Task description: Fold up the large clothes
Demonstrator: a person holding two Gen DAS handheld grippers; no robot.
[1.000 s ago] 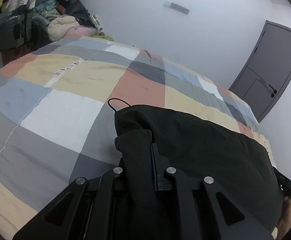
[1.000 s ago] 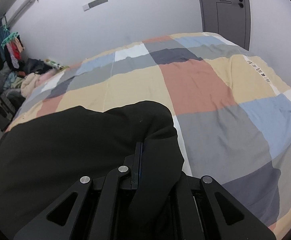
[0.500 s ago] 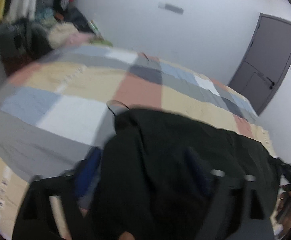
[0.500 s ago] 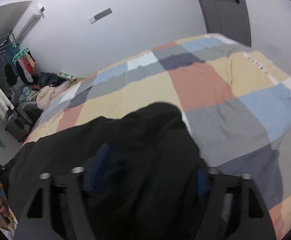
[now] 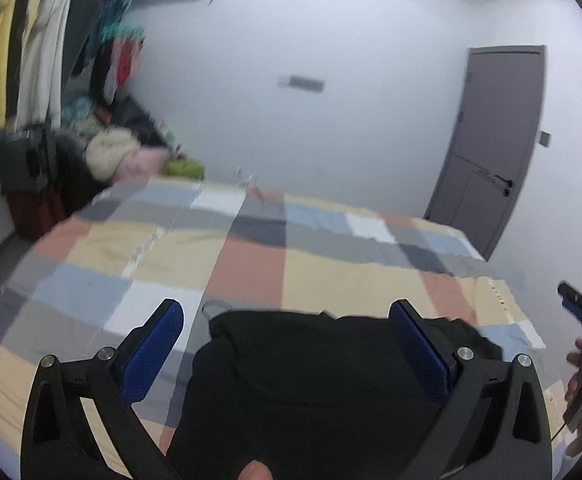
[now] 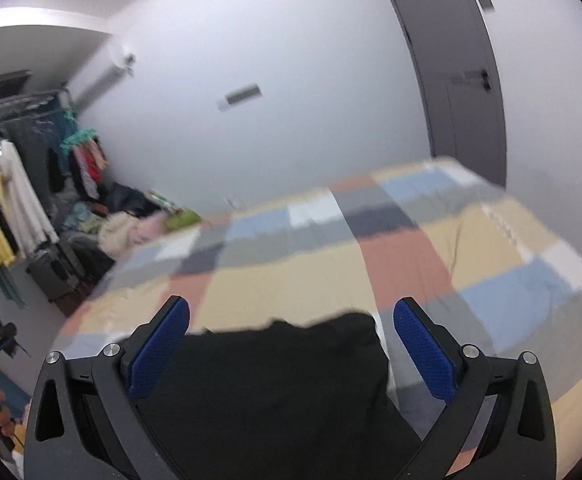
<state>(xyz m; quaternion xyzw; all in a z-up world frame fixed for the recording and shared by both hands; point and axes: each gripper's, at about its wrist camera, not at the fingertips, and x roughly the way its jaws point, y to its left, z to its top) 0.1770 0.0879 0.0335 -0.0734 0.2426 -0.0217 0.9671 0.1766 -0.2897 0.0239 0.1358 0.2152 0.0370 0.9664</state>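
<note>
Lying on the near part of the bed (image 5: 251,264), the black garment (image 5: 311,384) is bunched into a dark heap on the patchwork cover, whose squares run yellow, salmon, grey, blue and white. In the left wrist view the left gripper (image 5: 287,344) hangs over that heap with its jaws spread wide and nothing between the blue pads (image 5: 151,352); the cloth shows in the gap beneath them, and whether the fingers touch it cannot be told. A thin loop of cord (image 5: 215,306) pokes out from the garment's far left corner onto a pale square of the cover. At the right edge of this same view the other tool shows in a hand, off the bed's right side.

In the right wrist view the right gripper (image 6: 291,340) is likewise wide open and holds nothing, its blue pads (image 6: 425,352) standing to either side of the garment's far edge. The black cloth (image 6: 275,392) fills the gap and spreads toward the camera, its far right corner resting next to a white square of the bed cover.

Beyond the bed's far left corner a clothes rack (image 6: 15,200) carries hanging yellow and white items above a pile of soft things on the floor. Past the bed's far right corner stands a grey door (image 5: 495,152) in the white wall.
</note>
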